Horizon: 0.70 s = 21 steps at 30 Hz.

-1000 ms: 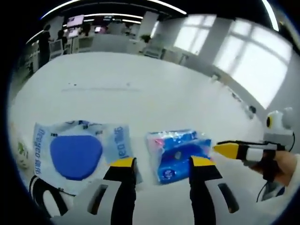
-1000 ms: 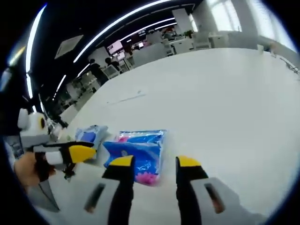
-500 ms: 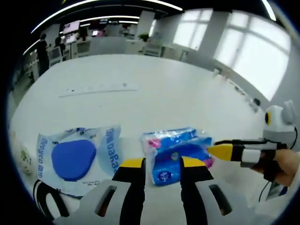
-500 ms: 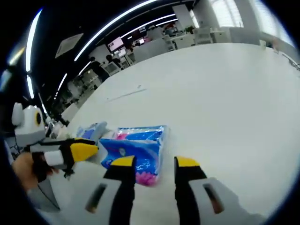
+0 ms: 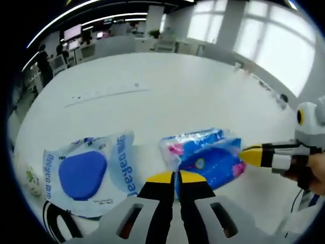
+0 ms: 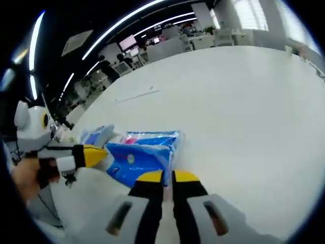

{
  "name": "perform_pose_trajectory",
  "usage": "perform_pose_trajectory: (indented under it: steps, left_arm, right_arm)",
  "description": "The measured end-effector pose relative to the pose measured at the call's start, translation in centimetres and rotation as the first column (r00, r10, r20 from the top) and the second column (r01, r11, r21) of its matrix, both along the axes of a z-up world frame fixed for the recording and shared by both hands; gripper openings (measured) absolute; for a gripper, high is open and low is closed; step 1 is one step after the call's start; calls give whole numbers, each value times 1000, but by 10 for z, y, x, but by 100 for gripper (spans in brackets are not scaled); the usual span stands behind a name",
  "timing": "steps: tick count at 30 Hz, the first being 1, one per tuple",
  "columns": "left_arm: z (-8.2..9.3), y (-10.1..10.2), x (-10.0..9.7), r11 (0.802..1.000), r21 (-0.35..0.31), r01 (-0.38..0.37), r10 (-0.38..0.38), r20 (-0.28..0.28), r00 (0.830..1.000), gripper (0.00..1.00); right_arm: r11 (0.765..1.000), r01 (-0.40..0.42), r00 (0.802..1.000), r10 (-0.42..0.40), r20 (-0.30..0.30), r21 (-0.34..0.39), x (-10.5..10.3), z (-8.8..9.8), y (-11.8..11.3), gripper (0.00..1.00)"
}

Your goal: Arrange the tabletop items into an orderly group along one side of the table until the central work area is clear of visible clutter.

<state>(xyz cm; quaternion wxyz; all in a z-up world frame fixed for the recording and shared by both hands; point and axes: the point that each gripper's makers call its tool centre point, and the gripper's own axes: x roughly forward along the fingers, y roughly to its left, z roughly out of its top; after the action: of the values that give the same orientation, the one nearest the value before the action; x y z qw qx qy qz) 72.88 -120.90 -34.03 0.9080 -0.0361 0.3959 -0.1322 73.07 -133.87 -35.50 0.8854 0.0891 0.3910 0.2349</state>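
Tissue pack (image 5: pixel 203 157) is lying on the white counter (image 5: pixel 152 101), blue wrapper with pink marks, contents not visible through the film. In the left gripper view it is sitting right of centre, toward 4 o'clock. Beside it, at 8 o'clock, a clear pouch (image 5: pixel 89 170) is lying flat, holding a blue rounded pad; blue lettering is running along its edges. Pouch and pack are lying near each other, a narrow strip of counter between them.

Left claw (image 5: pixel 176 177) is showing its yellow tips drawn together, with the pack's near edge at them; it appears to be pinching the wrapper. Right claw (image 6: pixel 166 177) is likewise closed to a sliver, tips meeting at the pack's (image 6: pixel 142 157) near corner, gripping the film.

Each claw is entering the other's picture: the right claw (image 5: pixel 254 155) is coming in from 3 o'clock with its tip touching the pack's end, a hand (image 5: pixel 315 173) behind it; the left claw (image 6: pixel 94 155) is coming in from 9 o'clock against the pack's opposite end.

The right gripper view is showing the pouch (image 6: pixel 96 137) partly hidden behind the left claw. The left gripper view is showing a black cable (image 5: pixel 58 229) at 7 o'clock and windows beyond the counter.
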Motion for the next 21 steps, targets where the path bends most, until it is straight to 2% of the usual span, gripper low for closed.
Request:
perform_pose_trajectory:
  steps: [3,9,14,21]
  left_arm:
    - [7,3,1,1000,-2,-13,13,16,1000,0]
    - [20,13,8,999,5,-42,42,59,997,0]
    - [18,20,9,998,13,-59,58,54,997,0]
    - [14,25,10,998,32,-61,59,45,997,0]
  right_arm:
    - [1000,4,1000,-4,2,4,2,2,2,0]
    - [1000,-15,998,14,68,12,13,19,13,0]
    - [999,-29,996,27,82,16,17,23,21,0]
    - [999,-43,997,41,65,18,13,17,25,0]
